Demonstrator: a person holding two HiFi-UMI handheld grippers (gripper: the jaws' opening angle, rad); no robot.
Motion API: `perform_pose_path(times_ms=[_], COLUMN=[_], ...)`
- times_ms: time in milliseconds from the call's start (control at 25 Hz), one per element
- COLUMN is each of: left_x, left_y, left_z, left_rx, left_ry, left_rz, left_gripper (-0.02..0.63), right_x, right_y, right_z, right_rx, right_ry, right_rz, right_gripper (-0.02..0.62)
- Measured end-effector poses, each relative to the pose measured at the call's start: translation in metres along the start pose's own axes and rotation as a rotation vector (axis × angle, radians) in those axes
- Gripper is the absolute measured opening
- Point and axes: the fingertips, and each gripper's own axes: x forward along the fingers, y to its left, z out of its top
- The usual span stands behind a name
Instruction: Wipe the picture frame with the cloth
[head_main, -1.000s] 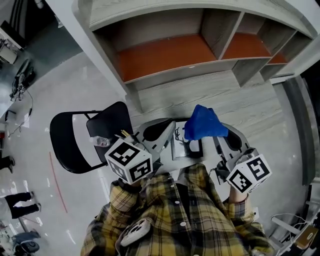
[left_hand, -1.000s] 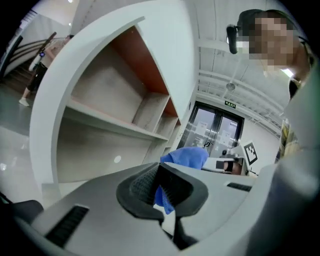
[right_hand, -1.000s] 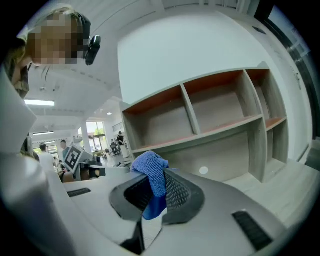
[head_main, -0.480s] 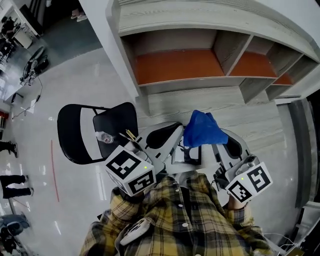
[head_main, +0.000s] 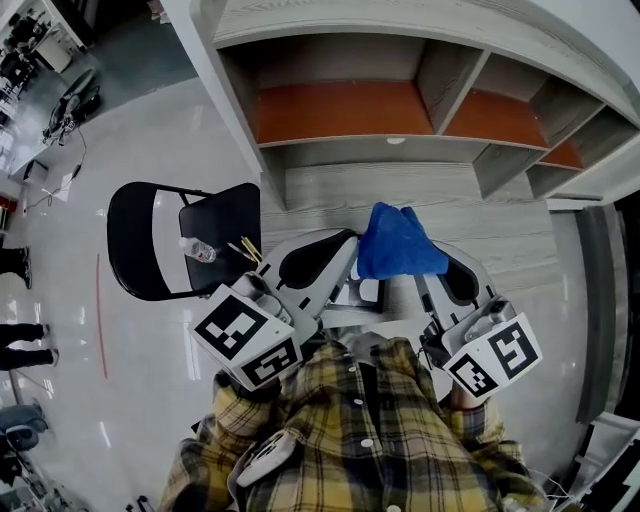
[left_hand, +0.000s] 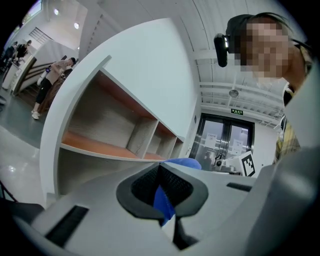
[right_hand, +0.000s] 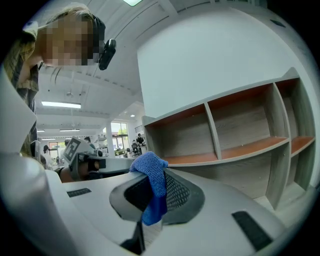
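Furthest out beyond the left gripper (left_hand: 161, 196) a black folding chair (head_main: 150, 250) stands on the shiny floor, with a water bottle on its seat. That gripper's 2 jaws are drawn almost together on something thin, which I take to be the edge of the picture frame (head_main: 366, 292). A sliver of blue shows in the slit between them. The frame sits in mid-air between the 2 grippers, close to the person's chest and mostly hidden, with the shelf unit (head_main: 340, 110) well ahead of both. It looks light and stiff, and any glazed face would probably be slick and breakable. It is better pinched on its rim than across the front, and only firmly enough not to pivot when rubbed. The blue cloth (head_main: 398, 243) rises just ahead of the right gripper's (right_hand: 150, 200) tips and bunches over the frame's top. Those jaws are clamped on a fold of it, with the rest draped over 1 jaw. The cloth is soft, limp and nearly weightless, so it should drag and conform. A hold near its middle leaves a loose pad for wiping.
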Motion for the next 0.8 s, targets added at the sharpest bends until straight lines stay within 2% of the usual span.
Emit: perform_pose_path(times_ms=[480,640,800], left_x=[0.012,0.016,0.019], left_y=[-0.015,-0.011,-0.005], left_z=[-0.004,-0.006,0.0], left_rx=[0.016,0.009,0.036], left_ry=[-0.003,-0.002,0.001], left_rz=[0.007,0.008,0.006], left_gripper=[0.005,0.005,0.005], right_x=[-0.014,-0.012,-0.008], right_y=[-0.008,-0.011,-0.012], right_z=[-0.006,-0.007,-0.009], right_rx=[0.005,0.005,0.007], right_ry=[0.004,0.007,0.017], right_rz=[0.017,0.015,0.017], right_gripper=[0.038,0.038,0.038])
